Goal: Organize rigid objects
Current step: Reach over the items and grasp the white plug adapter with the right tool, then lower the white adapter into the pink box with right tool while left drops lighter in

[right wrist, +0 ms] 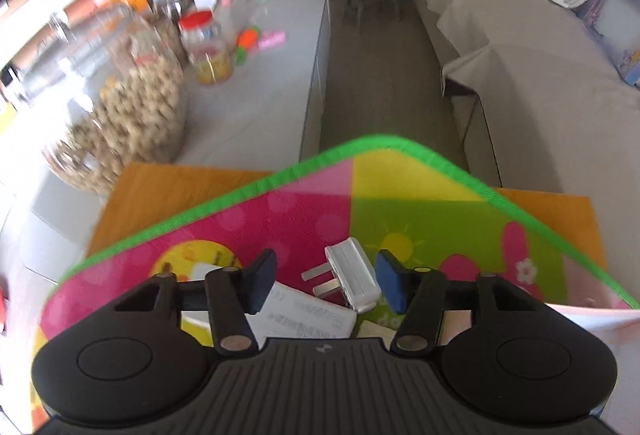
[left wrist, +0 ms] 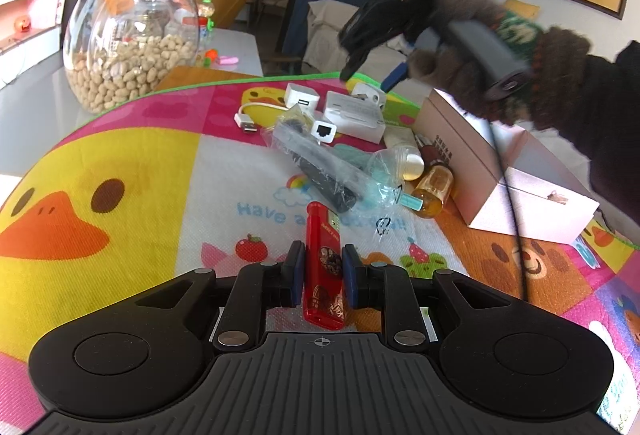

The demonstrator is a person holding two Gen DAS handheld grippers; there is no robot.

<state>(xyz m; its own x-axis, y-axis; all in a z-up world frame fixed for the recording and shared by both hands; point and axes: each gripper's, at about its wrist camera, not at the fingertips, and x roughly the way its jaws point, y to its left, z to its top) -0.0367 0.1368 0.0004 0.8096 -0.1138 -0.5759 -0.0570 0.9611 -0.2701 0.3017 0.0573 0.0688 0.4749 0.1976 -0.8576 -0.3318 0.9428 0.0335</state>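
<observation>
Left gripper (left wrist: 323,277) clamped on red lighter (left wrist: 324,267), low over the mat (left wrist: 140,171).
Light, rigid, slick plastic; mid-body grip looks right. Right gripper (right wrist: 326,285) wide open above white plug (right wrist: 354,281).

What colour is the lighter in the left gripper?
The lighter is red, clearest in the left wrist view.

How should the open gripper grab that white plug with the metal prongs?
Grip the plug across its flat white sides, coming down from above. The prongs stick out toward the left and look too thin to pinch, and the right gripper already hangs open around the body.
</observation>
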